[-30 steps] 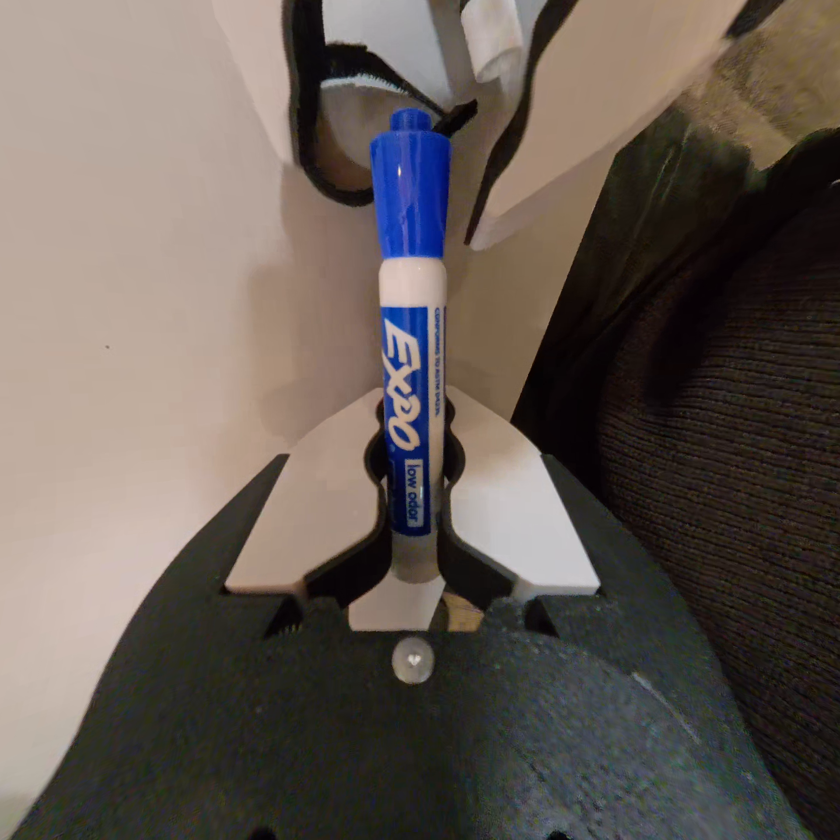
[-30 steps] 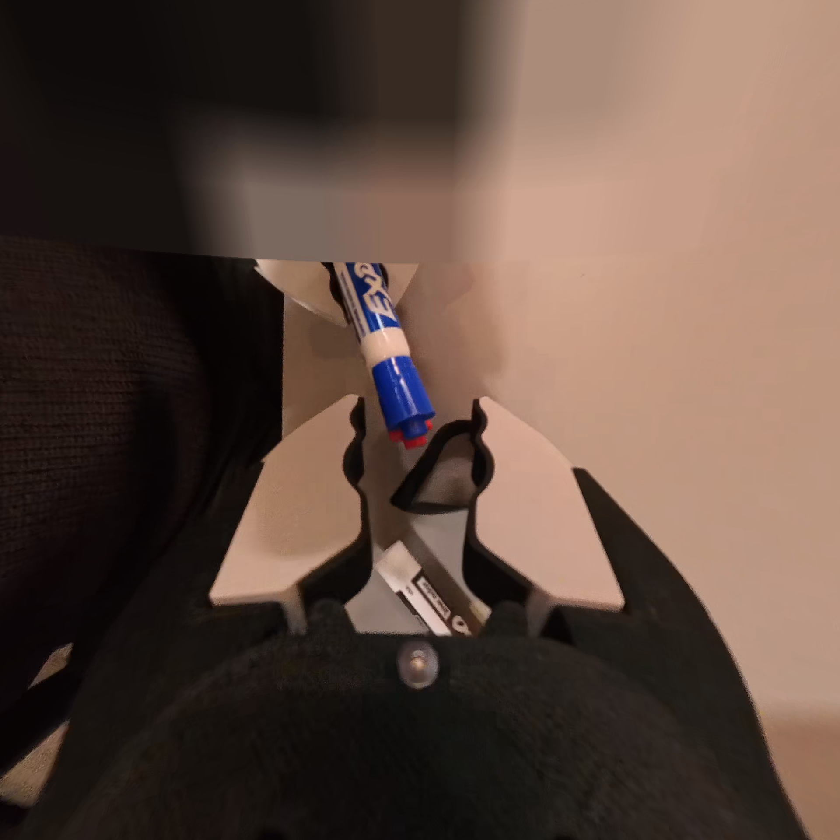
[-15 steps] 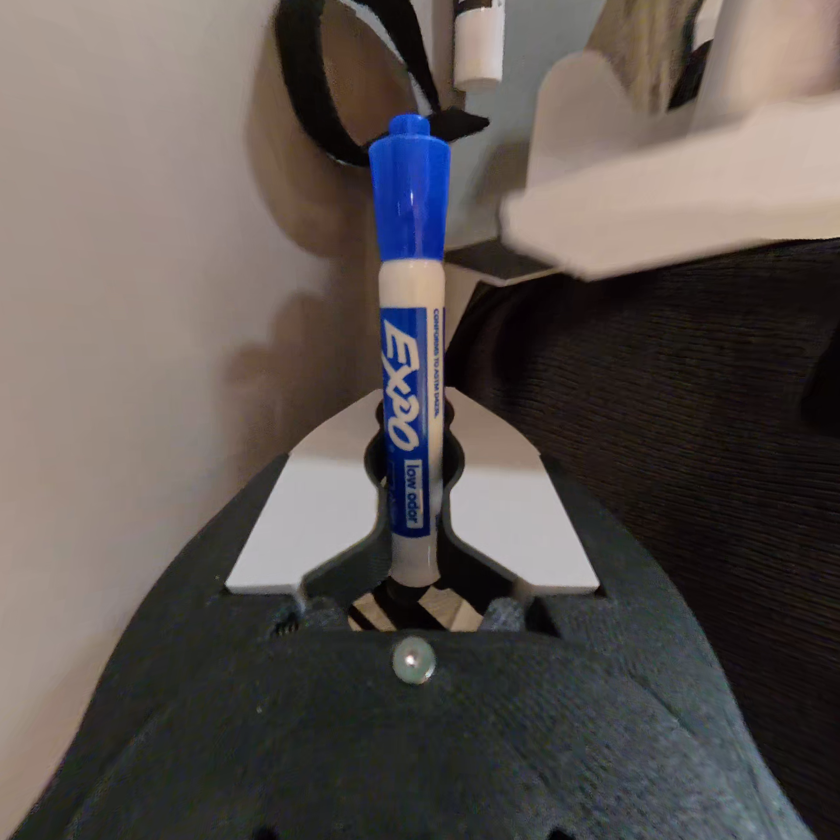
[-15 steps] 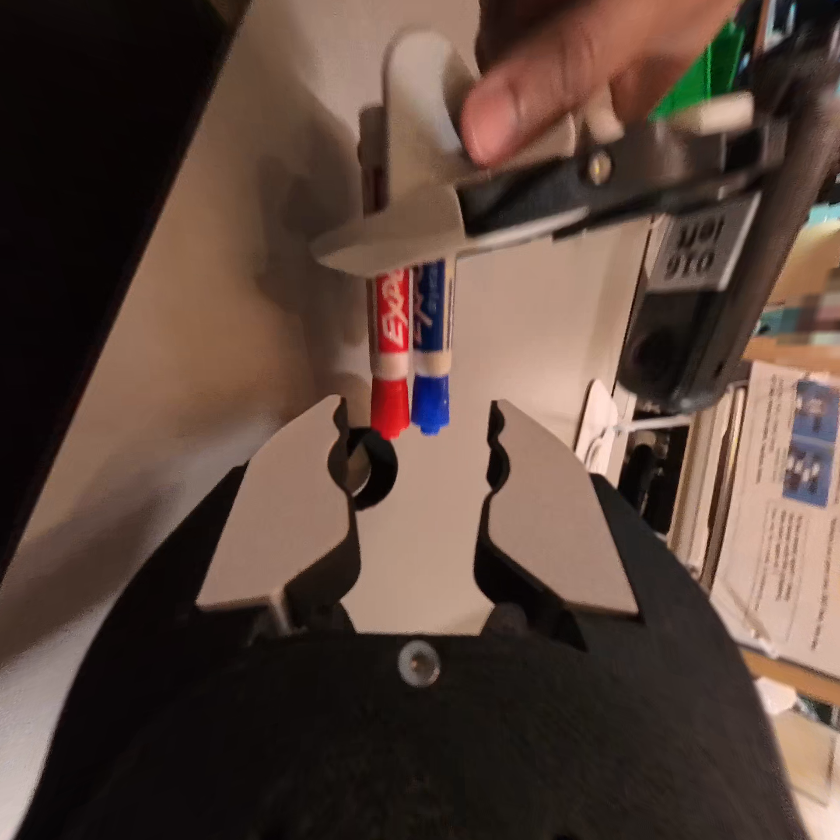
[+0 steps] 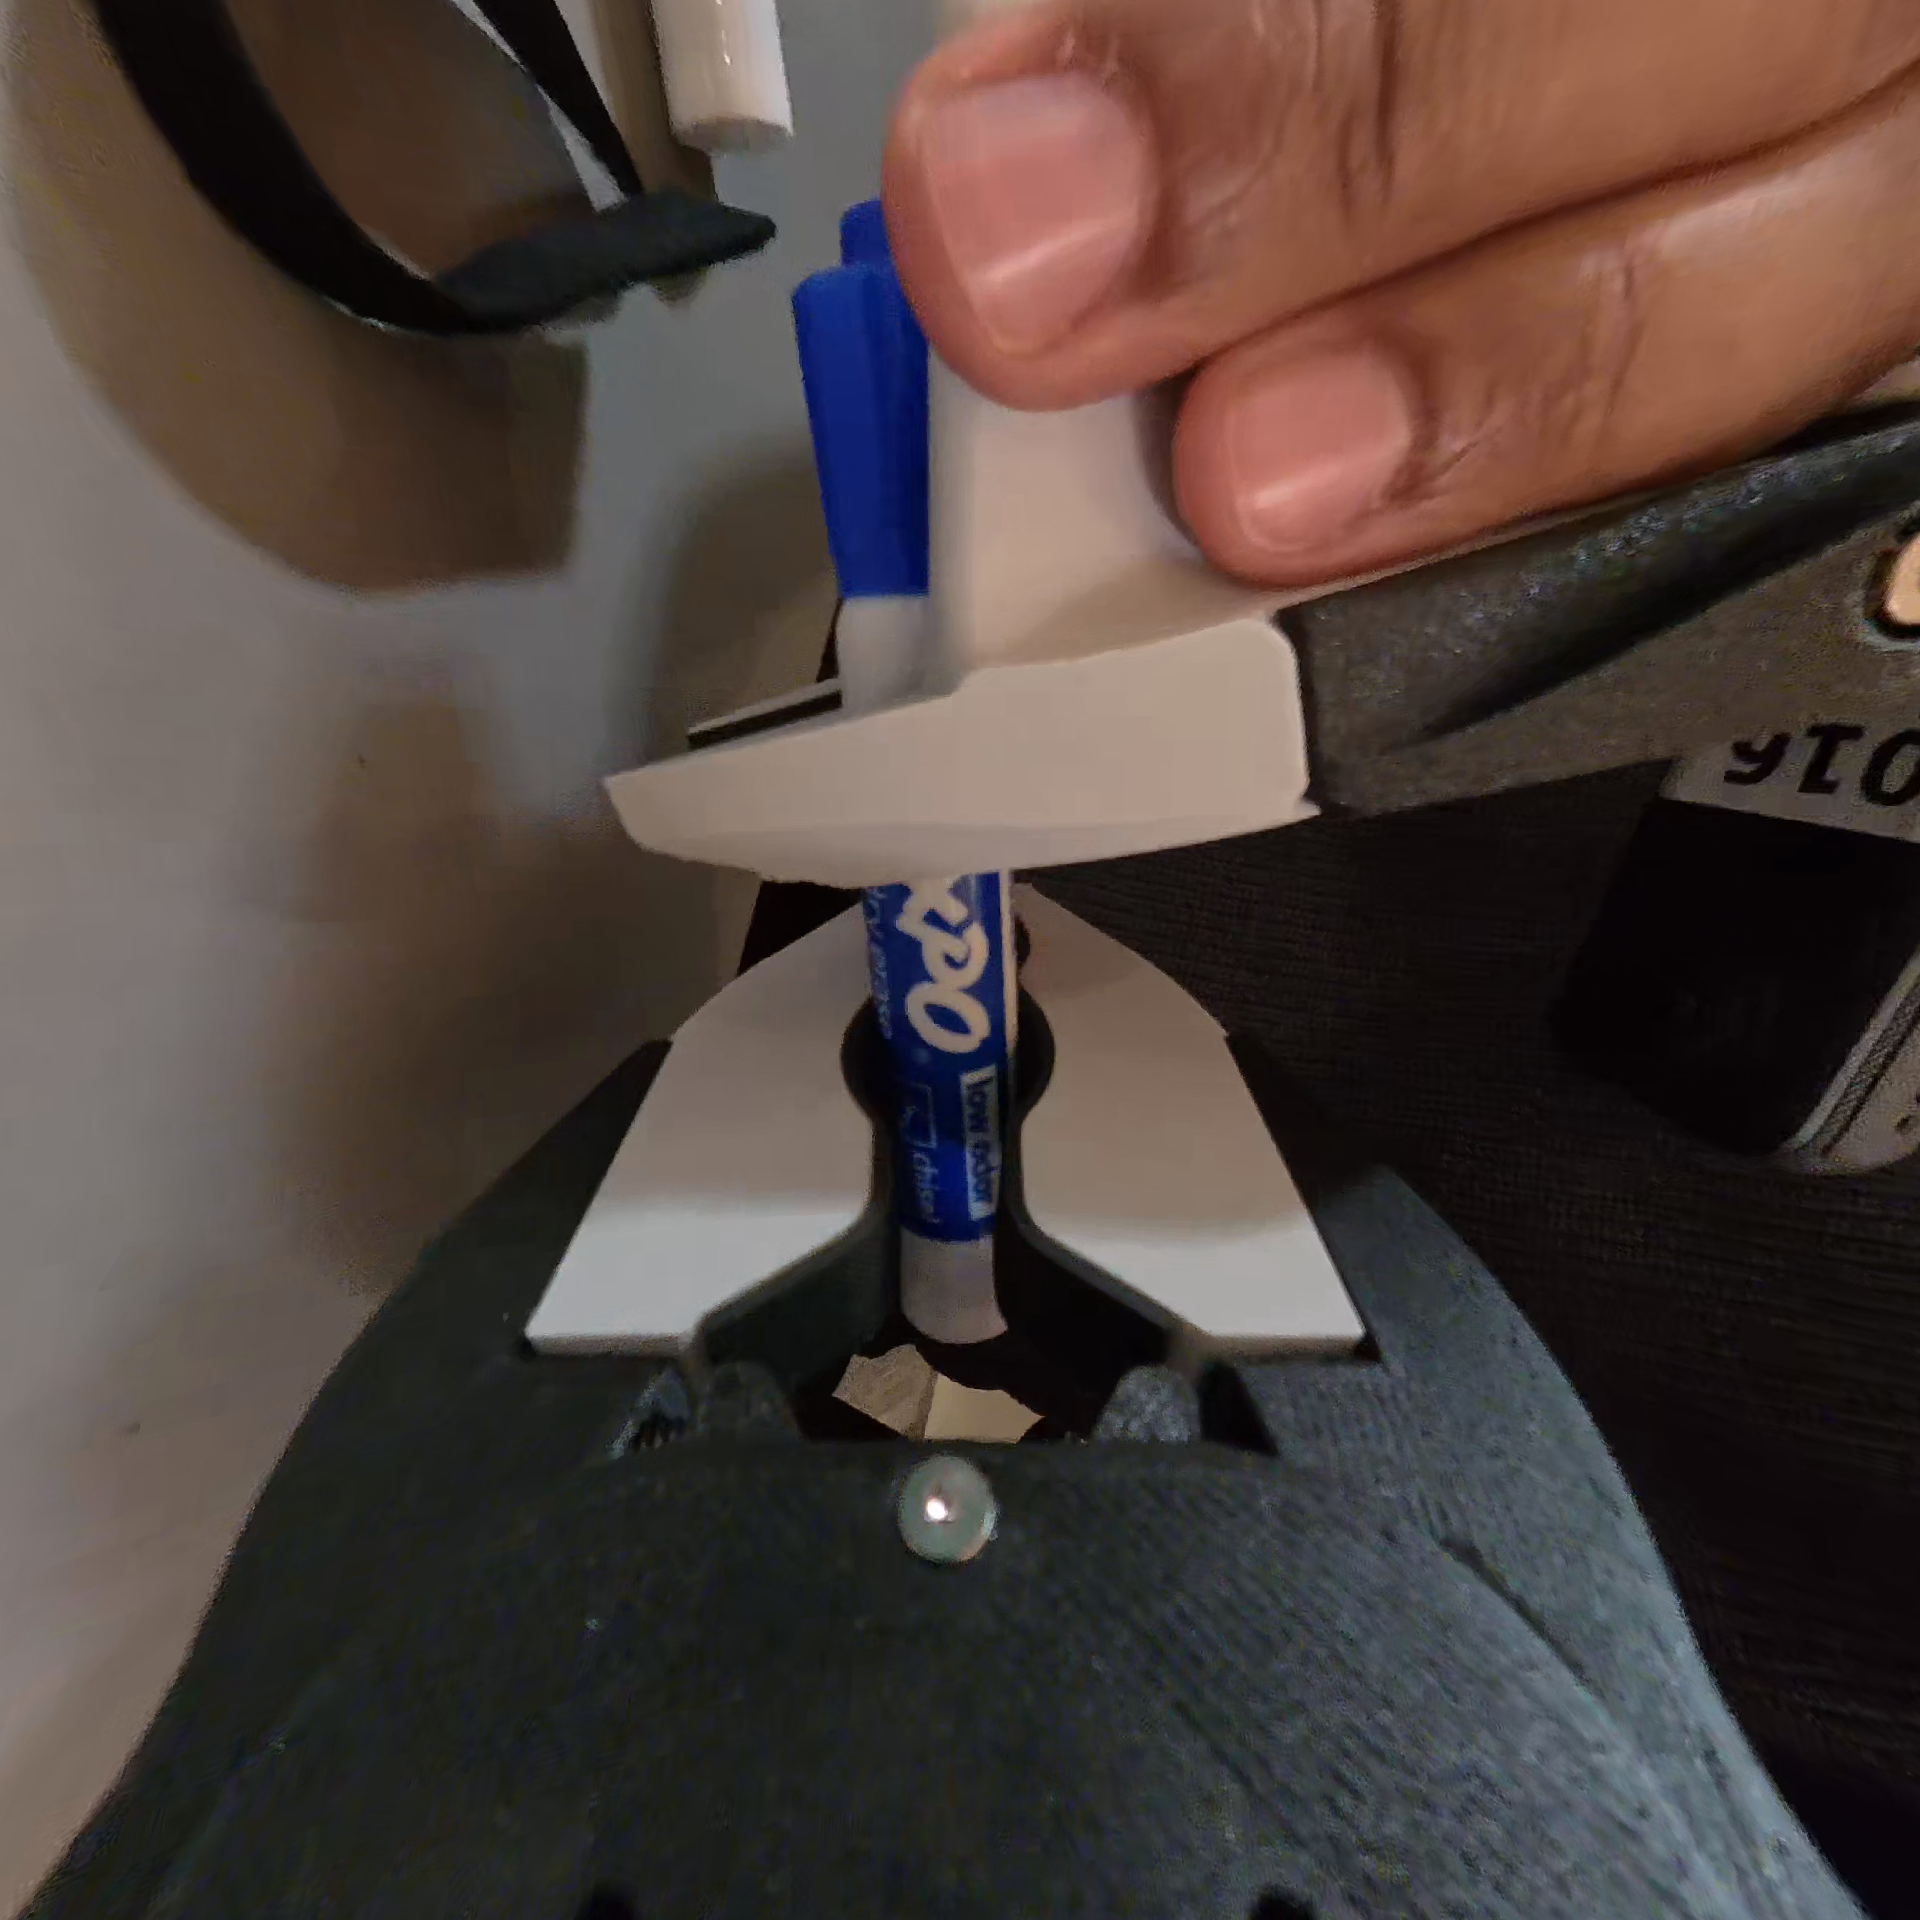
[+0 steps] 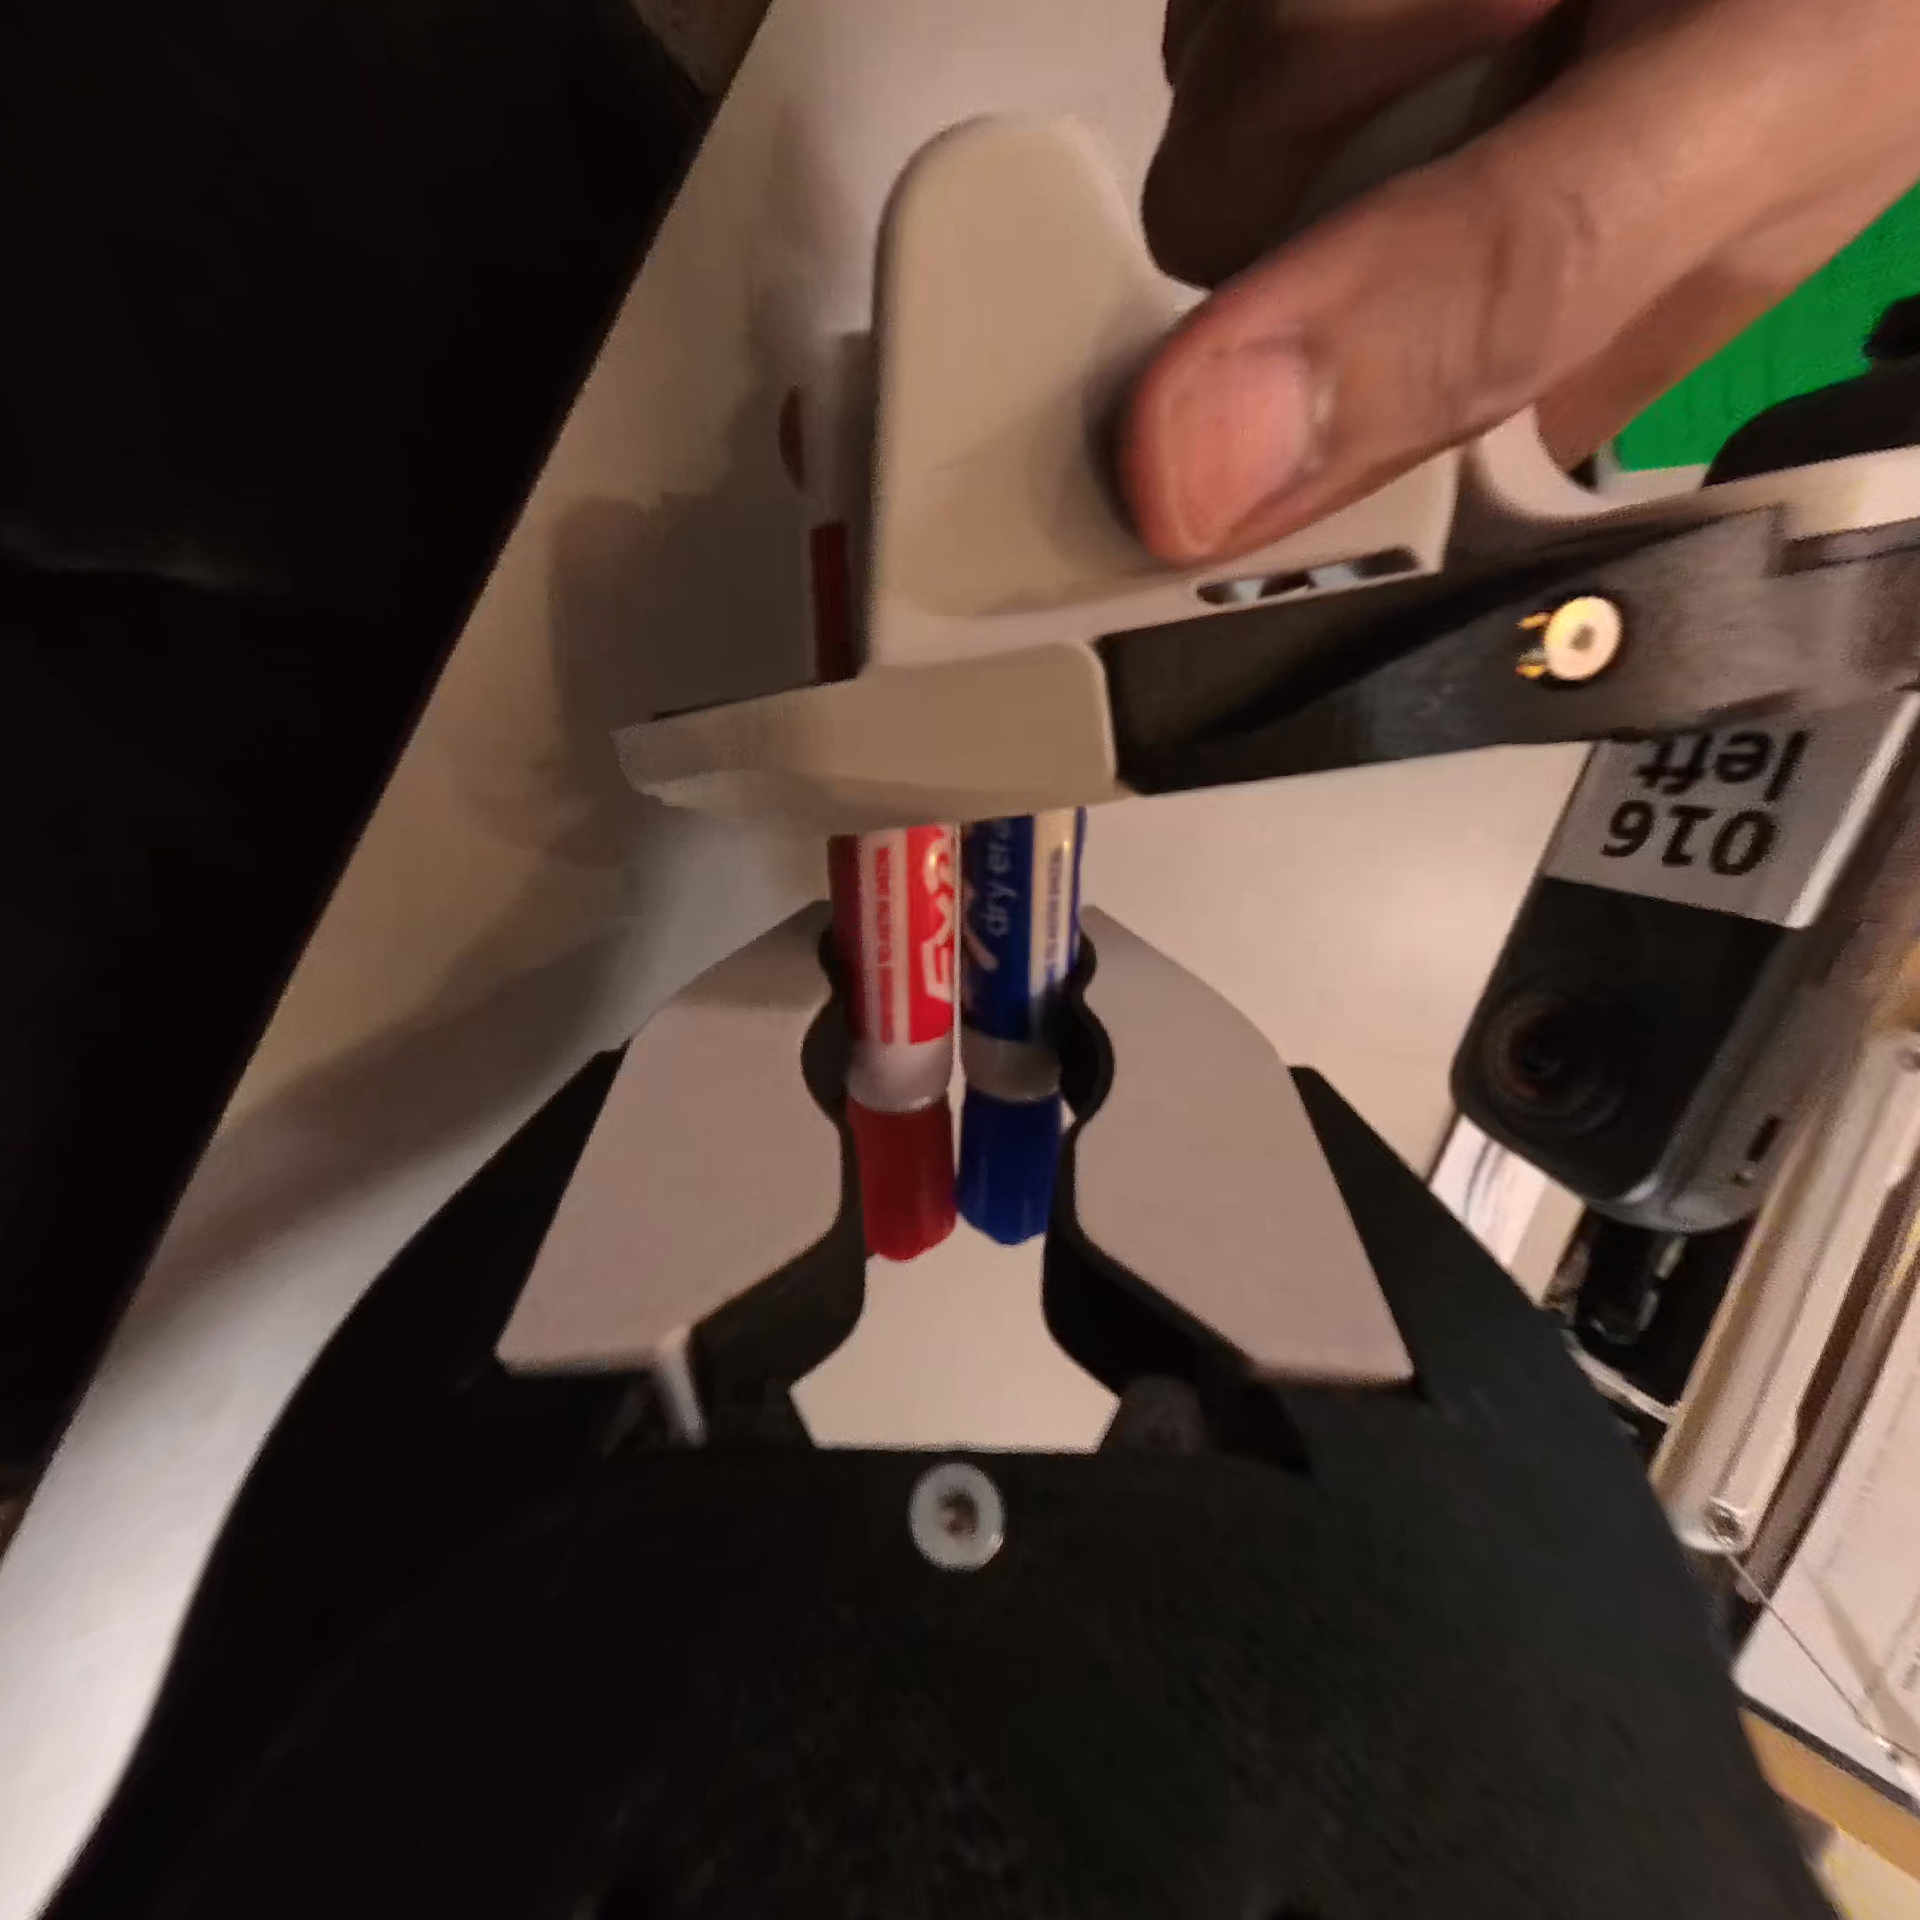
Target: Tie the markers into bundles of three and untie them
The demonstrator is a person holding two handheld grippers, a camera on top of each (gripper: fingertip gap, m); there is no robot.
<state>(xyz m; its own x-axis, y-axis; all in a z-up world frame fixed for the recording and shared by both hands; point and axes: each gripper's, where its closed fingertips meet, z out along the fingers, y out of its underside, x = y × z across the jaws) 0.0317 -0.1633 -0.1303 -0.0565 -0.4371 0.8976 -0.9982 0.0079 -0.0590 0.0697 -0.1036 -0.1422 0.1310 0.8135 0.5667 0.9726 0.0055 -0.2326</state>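
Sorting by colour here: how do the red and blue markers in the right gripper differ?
The red marker has a red cap and label; the blue marker has blue ones. The red marker sits left of the blue marker, and its cap reaches slightly nearer the camera. Both lie side by side, caps toward the camera, between the fingers of the right gripper.

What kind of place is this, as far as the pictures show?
Probably an office or a lab workspace: a pale table, dry-erase markers, one red marker and one blue marker, and printed sheets beside the table.
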